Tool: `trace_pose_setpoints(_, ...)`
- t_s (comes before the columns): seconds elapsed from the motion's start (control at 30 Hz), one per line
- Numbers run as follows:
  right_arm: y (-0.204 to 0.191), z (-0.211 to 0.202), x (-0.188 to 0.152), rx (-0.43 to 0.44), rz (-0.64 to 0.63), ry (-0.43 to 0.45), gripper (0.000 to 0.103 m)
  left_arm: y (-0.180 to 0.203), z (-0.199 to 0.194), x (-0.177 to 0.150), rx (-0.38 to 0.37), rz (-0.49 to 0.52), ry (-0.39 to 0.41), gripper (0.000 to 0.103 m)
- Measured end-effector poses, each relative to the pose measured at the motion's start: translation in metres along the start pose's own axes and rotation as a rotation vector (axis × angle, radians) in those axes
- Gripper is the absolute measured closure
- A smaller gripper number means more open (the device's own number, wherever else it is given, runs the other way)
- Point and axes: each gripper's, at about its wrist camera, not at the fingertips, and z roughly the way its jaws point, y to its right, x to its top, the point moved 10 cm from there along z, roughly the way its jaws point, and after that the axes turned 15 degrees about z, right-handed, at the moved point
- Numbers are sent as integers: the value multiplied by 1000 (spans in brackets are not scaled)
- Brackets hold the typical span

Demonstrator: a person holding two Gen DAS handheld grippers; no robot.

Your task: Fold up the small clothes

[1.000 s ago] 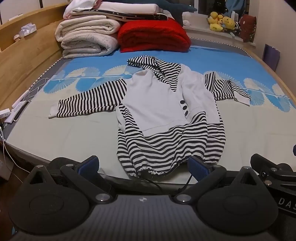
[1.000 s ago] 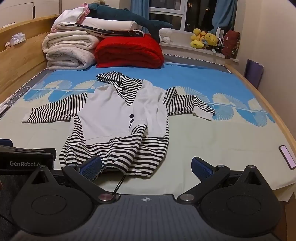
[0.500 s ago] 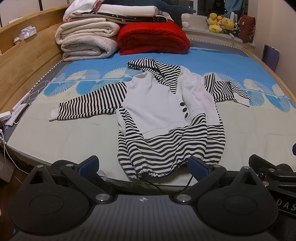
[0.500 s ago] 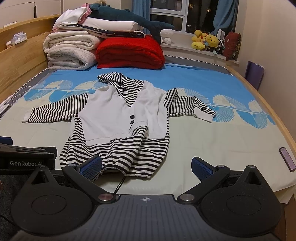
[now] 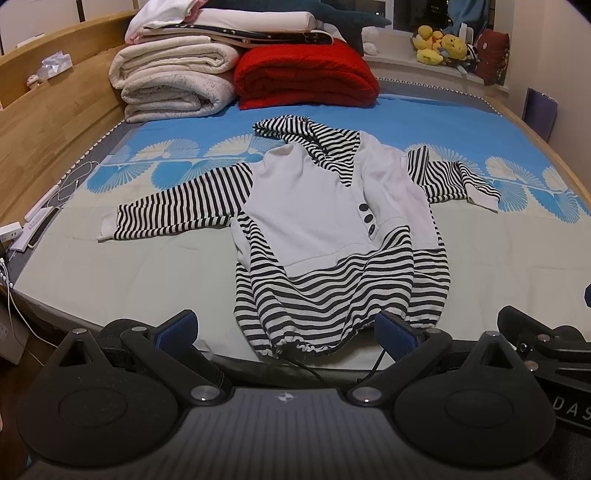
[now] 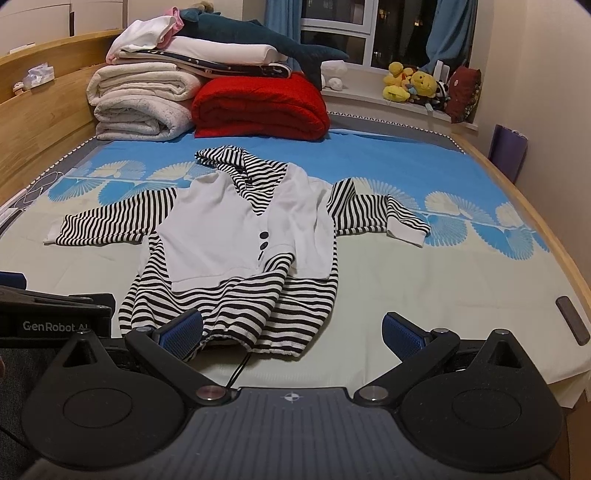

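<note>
Two empty grippers, left [image 5: 286, 332] and right [image 6: 291, 332], hang wide open before a striped hooded top [image 5: 340, 229] spread flat just ahead; snagging its dangling drawstring [image 5: 295, 360] could bunch the hem

Wooden-framed bed [image 6: 33, 122], dark window [image 6: 332, 33] with blue curtains [image 6: 448, 33], cream walls [image 6: 546, 74].
</note>
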Motion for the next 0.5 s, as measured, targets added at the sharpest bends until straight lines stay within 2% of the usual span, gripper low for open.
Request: trace_pose_setpoints(0.5,0,0,-1,1,2,-2,1,1,0,-1,0,0,-1,1)
